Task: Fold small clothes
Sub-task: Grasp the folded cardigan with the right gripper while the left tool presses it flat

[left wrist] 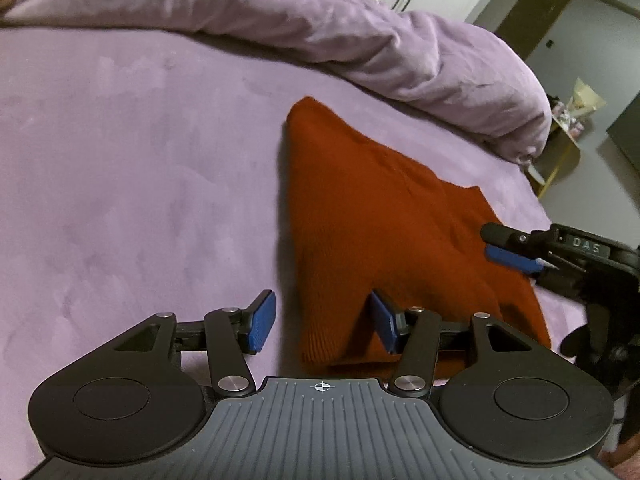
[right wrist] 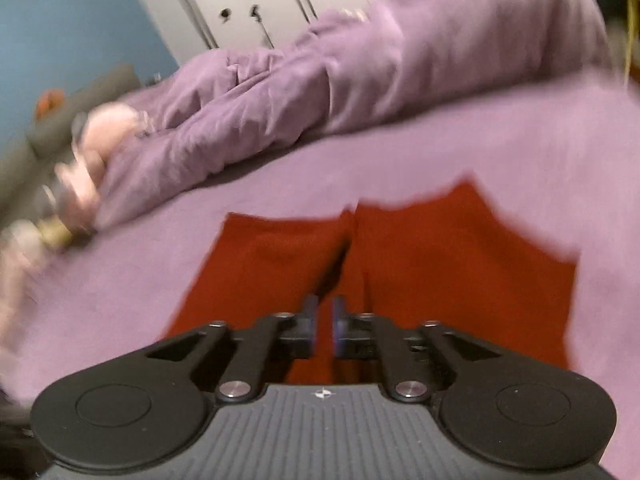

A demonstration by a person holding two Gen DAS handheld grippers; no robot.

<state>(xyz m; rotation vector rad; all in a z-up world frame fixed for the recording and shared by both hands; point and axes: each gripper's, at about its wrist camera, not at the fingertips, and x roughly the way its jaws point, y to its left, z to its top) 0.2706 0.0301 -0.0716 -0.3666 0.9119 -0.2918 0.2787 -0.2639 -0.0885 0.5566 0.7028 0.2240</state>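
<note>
A rust-red knitted garment (left wrist: 372,216) lies folded on the purple bed sheet (left wrist: 120,160). My left gripper (left wrist: 324,324) is open at the garment's near left corner, its right pad over the cloth and its left pad over the sheet. My right gripper (left wrist: 508,252) shows at the garment's right edge in the left wrist view. In the blurred right wrist view my right gripper (right wrist: 325,328) stands over the red garment (right wrist: 440,264), its pads nearly together with a narrow gap; nothing shows between them.
A crumpled purple duvet (left wrist: 360,32) lies along the far side of the bed. Pale pink items (right wrist: 92,152) sit blurred at the left of the right wrist view. A small yellow-framed side table (left wrist: 560,152) stands past the bed's right edge. Wardrobe doors stand behind.
</note>
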